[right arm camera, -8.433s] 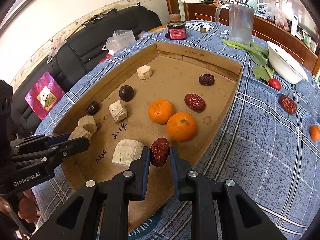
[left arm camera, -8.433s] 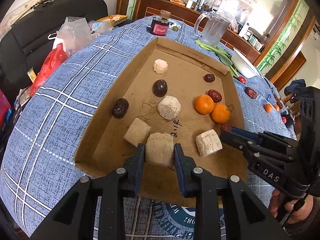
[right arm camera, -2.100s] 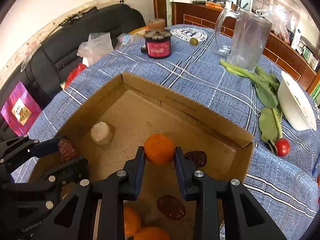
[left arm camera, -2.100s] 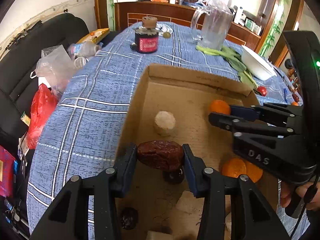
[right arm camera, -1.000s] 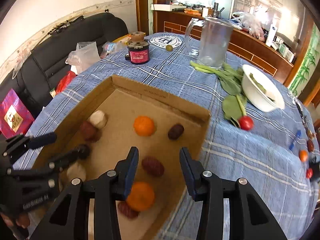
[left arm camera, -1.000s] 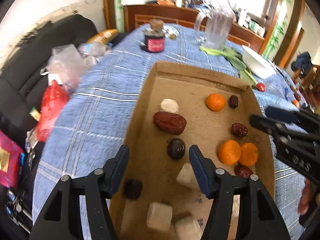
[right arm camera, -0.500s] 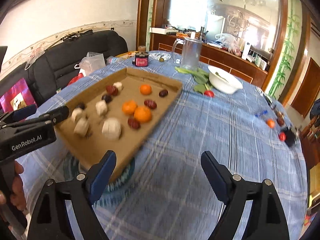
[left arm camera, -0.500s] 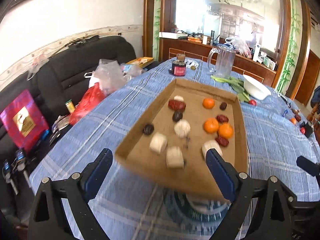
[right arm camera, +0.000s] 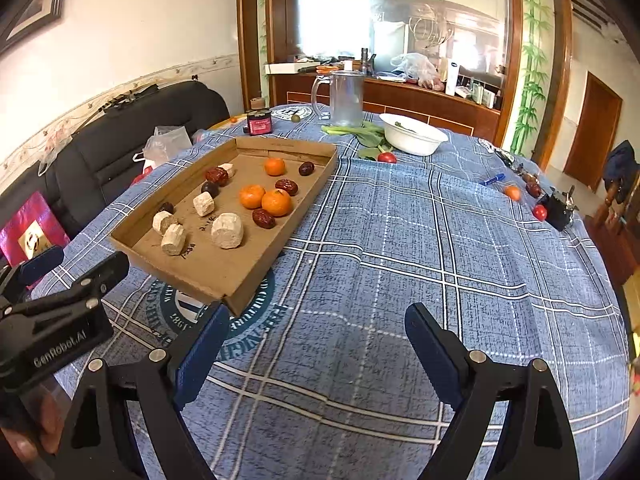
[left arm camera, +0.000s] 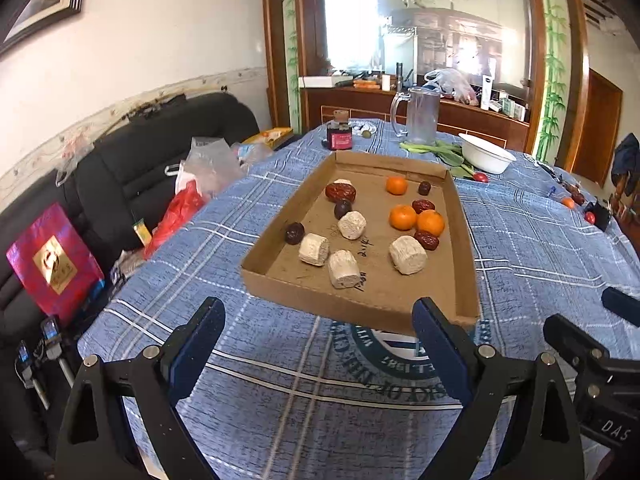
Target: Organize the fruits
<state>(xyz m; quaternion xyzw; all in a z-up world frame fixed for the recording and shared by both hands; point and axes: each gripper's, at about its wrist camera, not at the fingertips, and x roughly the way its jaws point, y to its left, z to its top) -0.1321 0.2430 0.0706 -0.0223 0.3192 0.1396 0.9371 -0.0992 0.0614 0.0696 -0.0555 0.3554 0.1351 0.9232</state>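
Observation:
A shallow cardboard tray (left arm camera: 384, 280) lies on the blue checked tablecloth. It holds three oranges (left arm camera: 402, 217), several red and dark dates (left arm camera: 340, 192) and several pale cut chunks (left arm camera: 408, 255). My left gripper (left arm camera: 318, 308) hangs open just short of the tray's near wall, with nothing between its fingers. My right gripper (right arm camera: 317, 314) is over bare cloth to the right of the tray (right arm camera: 212, 268); its jaws are opening and hold nothing. The oranges (right arm camera: 276, 202) sit mid-tray. Each gripper shows at the other view's edge.
Beyond the tray stand a glass jug (left arm camera: 420, 120), a red jar (left arm camera: 340, 136), a white bowl (left arm camera: 484, 158) and leafy greens. Loose small fruits (right arm camera: 512, 192) lie at the table's far right. A black sofa (left arm camera: 160, 152) with bags runs along the left.
Both grippers have drawn back from the tray's far end to the near side of the table and spread wide. The big red date and an orange stay in the tray.

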